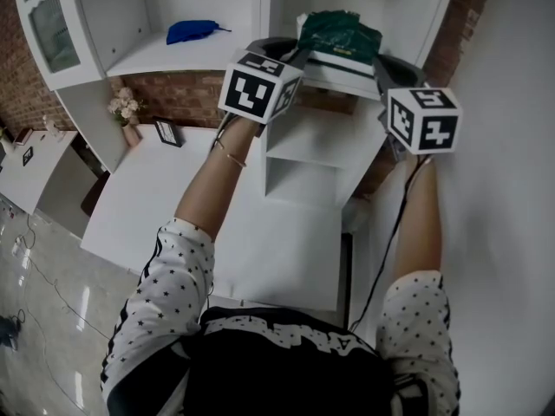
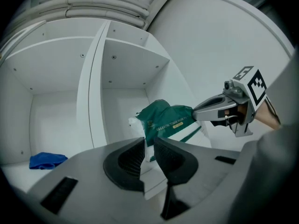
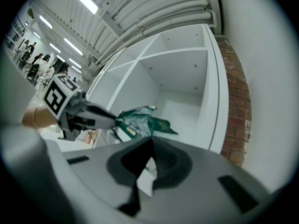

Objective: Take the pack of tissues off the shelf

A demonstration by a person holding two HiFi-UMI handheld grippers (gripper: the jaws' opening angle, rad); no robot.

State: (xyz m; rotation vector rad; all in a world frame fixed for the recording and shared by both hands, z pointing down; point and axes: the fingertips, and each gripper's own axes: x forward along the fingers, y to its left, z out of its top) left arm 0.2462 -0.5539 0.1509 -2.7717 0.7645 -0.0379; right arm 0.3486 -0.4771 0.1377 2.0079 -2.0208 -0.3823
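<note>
- On the shelf (image 1: pixel 186 57), right compartment: one pack of tissues (image 1: pixel 338 35).
- Two grippers: left gripper (image 2: pixel 148 149) narrowed on one end, right gripper (image 3: pixel 148 158) pinched tight on the other.
- One blue cloth (image 1: pixel 192 30), left compartment.

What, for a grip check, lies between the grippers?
The green tissue pack; the head view shows it reaching from left gripper to right gripper, each pinching an end.
</note>
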